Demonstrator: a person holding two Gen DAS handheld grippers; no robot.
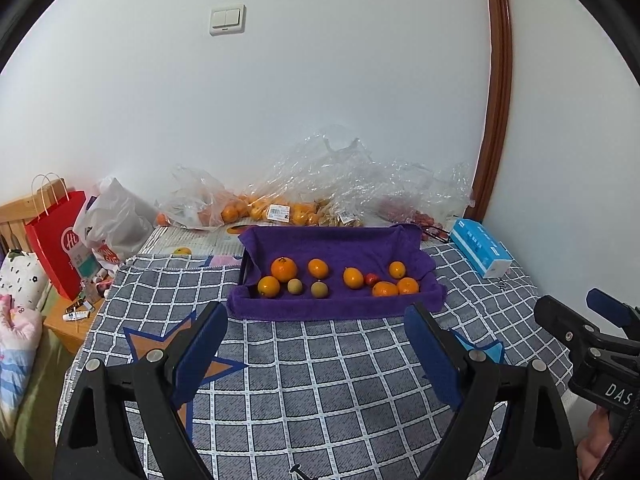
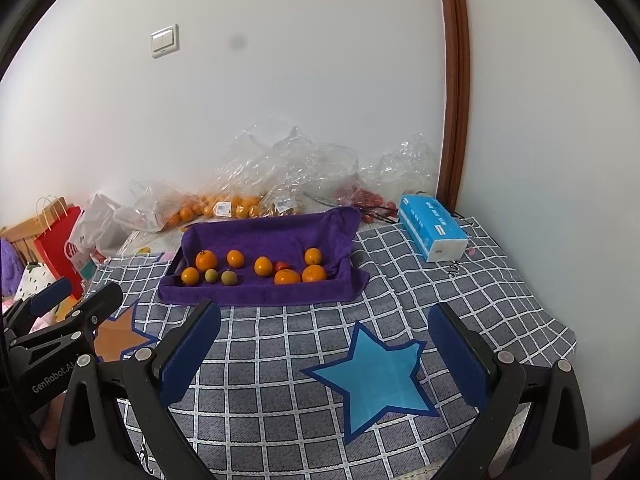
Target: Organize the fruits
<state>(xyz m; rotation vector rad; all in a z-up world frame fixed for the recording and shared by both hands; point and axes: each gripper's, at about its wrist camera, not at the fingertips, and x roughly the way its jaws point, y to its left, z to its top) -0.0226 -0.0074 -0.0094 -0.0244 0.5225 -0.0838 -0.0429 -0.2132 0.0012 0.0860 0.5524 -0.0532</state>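
— Both grippers, left gripper and right gripper, gape wide, empty. Fruit?
— At twelve o'clock, in the purple tray. I'd approach one orange squarely, closing gently.

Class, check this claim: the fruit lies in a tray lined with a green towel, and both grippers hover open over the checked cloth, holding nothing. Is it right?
Not quite: the towel is purple, not green, as the right wrist view shows. The rest stands: fruit lies on it, and the left gripper and right gripper hover open over the checked cloth, holding nothing.
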